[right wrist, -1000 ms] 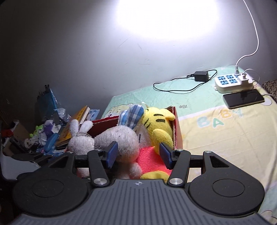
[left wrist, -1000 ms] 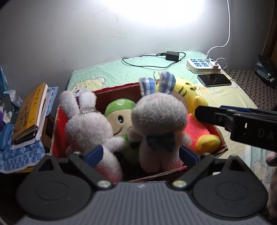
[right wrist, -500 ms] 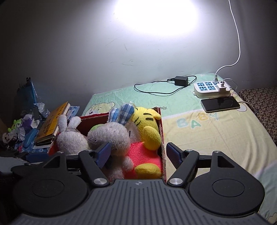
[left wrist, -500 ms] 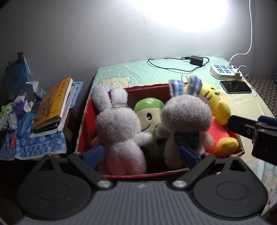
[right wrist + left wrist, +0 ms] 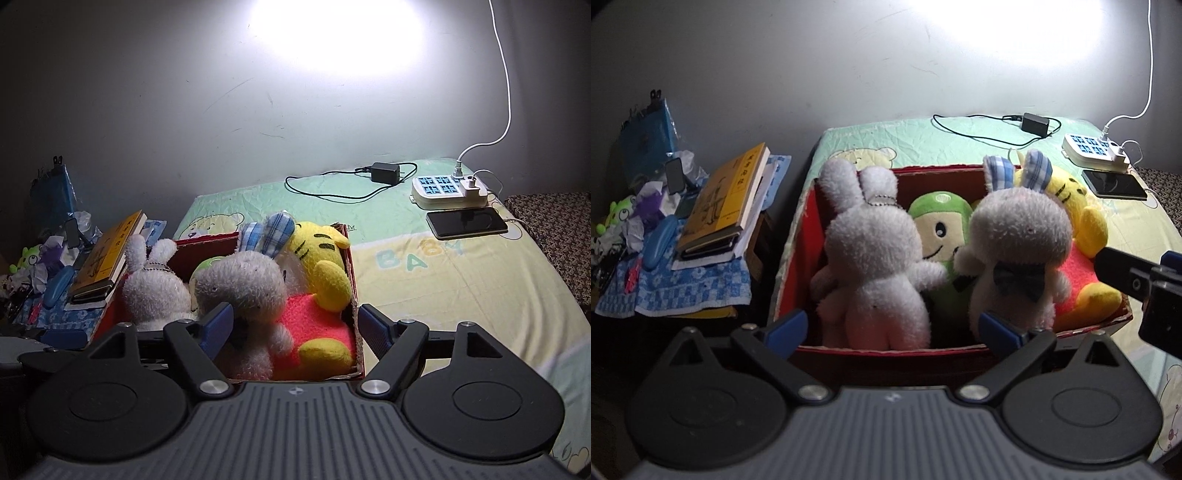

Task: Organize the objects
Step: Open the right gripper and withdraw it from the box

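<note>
A red box (image 5: 798,236) stands on the bed with several plush toys upright in it. From left to right they are a white rabbit (image 5: 871,251), a green toy (image 5: 940,221), a grey rabbit with plaid ears (image 5: 1019,236) and a yellow tiger (image 5: 1086,221). My left gripper (image 5: 892,328) hovers at the box's near wall, its jaws opening, with nothing pressed between the pads. My right gripper (image 5: 297,323) is open at the box's near right corner, in front of the grey rabbit (image 5: 240,284) and the tiger (image 5: 325,269); it also shows at the right edge (image 5: 1137,284).
A side table left of the bed holds stacked books (image 5: 720,206), a blue chequered cloth (image 5: 683,288) and small clutter. On the bed sheet behind the box lie a power strip (image 5: 448,188), a phone (image 5: 465,221) and a charger with its cable (image 5: 386,173). A wall stands close behind.
Both grippers have drawn back from the box, so more of it shows. Their jaws stand wider than a second ago. The toys have stayed in place.
</note>
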Available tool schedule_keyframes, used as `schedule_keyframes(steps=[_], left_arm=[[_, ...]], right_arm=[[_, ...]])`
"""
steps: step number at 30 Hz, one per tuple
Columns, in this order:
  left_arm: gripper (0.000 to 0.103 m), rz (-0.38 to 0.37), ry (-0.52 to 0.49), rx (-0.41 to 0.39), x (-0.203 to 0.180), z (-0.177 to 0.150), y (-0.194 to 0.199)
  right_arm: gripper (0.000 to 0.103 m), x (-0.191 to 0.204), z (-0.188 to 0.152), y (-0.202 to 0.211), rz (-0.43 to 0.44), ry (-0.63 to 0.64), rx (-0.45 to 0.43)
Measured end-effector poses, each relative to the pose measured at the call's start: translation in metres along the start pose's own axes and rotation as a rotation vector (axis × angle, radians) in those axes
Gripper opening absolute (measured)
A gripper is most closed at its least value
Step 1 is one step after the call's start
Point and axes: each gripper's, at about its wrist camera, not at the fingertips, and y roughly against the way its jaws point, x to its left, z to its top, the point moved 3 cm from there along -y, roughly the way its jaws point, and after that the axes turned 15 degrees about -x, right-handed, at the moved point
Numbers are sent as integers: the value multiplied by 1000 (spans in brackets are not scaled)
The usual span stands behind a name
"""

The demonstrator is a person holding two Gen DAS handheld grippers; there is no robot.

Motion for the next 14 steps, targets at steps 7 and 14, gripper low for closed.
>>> schedule_keyframes(steps=[7,14], left_arm=[[100,-15,-12,0,-2,0,-2],[99,-14,-32,-30,-12,3,3]], right_arm=[[77,0,-2,0,0,12,4],[77,-8,-3,1,-13,-4,5]])
